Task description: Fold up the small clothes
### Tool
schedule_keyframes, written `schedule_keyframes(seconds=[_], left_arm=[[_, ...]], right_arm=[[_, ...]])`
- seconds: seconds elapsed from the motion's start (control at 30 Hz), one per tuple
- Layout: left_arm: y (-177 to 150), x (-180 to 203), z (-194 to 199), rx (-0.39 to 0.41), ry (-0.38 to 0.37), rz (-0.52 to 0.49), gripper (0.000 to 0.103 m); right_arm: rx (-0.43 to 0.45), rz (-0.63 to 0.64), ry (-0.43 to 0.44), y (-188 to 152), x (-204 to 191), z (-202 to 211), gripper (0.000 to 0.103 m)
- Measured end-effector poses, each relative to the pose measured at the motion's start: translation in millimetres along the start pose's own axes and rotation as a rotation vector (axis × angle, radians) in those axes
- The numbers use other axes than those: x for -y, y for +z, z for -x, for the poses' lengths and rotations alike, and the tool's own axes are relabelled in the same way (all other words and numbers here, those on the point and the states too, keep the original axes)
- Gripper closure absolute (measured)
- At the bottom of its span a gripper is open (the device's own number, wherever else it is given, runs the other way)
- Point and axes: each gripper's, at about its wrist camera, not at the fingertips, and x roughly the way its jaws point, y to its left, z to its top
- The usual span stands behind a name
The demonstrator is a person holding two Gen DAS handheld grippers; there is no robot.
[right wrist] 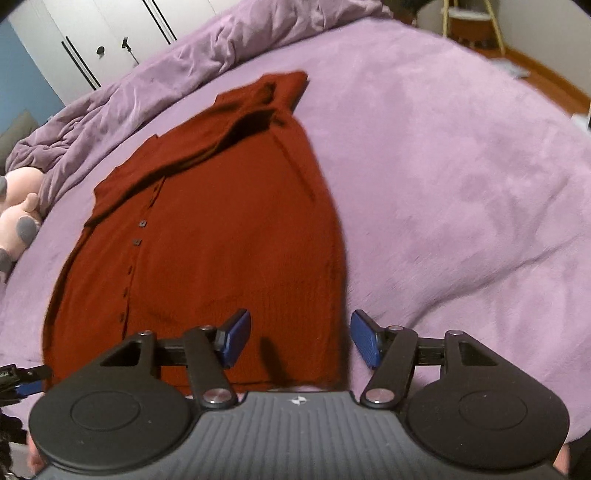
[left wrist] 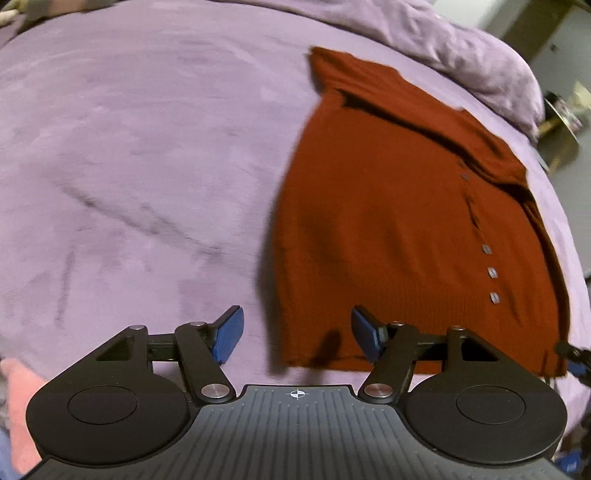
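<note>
Left wrist view: left gripper (left wrist: 297, 334) hangs above the bed, blue pads (left wrist: 229, 334) spread well apart, nothing between them; the left pad is over bare purple bedspread (left wrist: 129, 166), the right pad over the near hem of a rust-red knit garment (left wrist: 388, 221). Garment lies flat on the bedspread, one sleeve folded across its upper part, a row of small square buttons (left wrist: 492, 272) running down the side nearer the bed's right edge. Rumpled purple duvet (left wrist: 461, 44) heaped along the far edge. A tip of the other tool shows at the garment's near right corner. Right wrist view: right gripper (right wrist: 300, 338) likewise spread wide and empty, hovering clear of the cloth; its left pad over the garment (right wrist: 221, 221) hem, its right pad over bare bedspread (right wrist: 461, 166) just past the garment's side edge. Buttons (right wrist: 142, 223) here sit toward the left side. A pale plush toy (right wrist: 18, 214) rests at the bed's left edge beside the duvet (right wrist: 147, 88); white wardrobe doors (right wrist: 92, 33) stand beyond. Both views motion-blurred
</note>
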Motion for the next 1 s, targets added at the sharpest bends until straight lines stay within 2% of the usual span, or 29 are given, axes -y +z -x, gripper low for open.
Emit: schedule_keyframes(seconds=[0.03, 0.1, 0.17, 0.2, 0.23, 0.27, 0.37, 0.47, 0.53, 0.6, 0.67, 0.73, 0.8, 0.9, 1.0], left_arm=[[2, 1, -4, -0.016, 0.003, -0.002, 0.046], [7, -1, -13, -0.053, -0.004, 0.02, 0.059], [10, -5, -18, -0.069, -0.013, 0.044, 0.062], [12, -4, -20, -0.073, -0.016, 0.035, 0.07], [13, -2, -21, -0.078, -0.019, 0.018, 0.086], [14, -2, -21, -0.083, -0.038, 0.003, 0.093], [18, -1, -17, -0.085, -0.085, -0.012, 0.095], [35, -3, 0, -0.033, -0.198, 0.035, 0.095], [57, -1, 14, 0.037, -0.249, 0.057, 0.095], [79, 3, 21, 0.103, -0.27, 0.057, 0.095], [105, 10, 18, 0.153, -0.258, 0.038, 0.095], [126, 20, 6, 0.201, -0.205, -0.011, 0.095], [145, 27, -13, 0.218, -0.168, -0.031, 0.095], [163, 39, -48, 0.21, -0.118, -0.038, 0.095], [165, 40, -77, 0.17, -0.061, -0.074, 0.095]], right_arm=[[-0.01, -0.006, -0.005, -1, 0, -2, 0.049], [-0.035, -0.02, -0.012, -3, 1, -6, 0.06], [-0.061, -0.042, -0.002, -5, 6, -9, 0.066], [-0.069, -0.05, 0.009, -5, 8, -10, 0.069], [-0.074, -0.058, 0.015, -6, 10, -10, 0.072], [-0.08, -0.065, 0.021, -6, 12, -11, 0.077], [-0.11, -0.134, 0.105, -2, 24, -12, 0.095], [-0.123, -0.278, 0.239, 10, 36, -12, 0.097], [-0.1, -0.353, 0.339, 23, 39, -10, 0.097], [-0.055, -0.383, 0.408, 45, 35, -10, 0.097], [-0.016, -0.386, 0.436, 69, 28, -15, 0.097], [0.034, -0.358, 0.438, 94, 16, -26, 0.098], [0.08, -0.311, 0.402, 117, 4, -42, 0.098], [0.113, -0.241, 0.302, 144, -13, -74, 0.098], [0.112, -0.142, 0.212, 159, -27, -99, 0.098]])
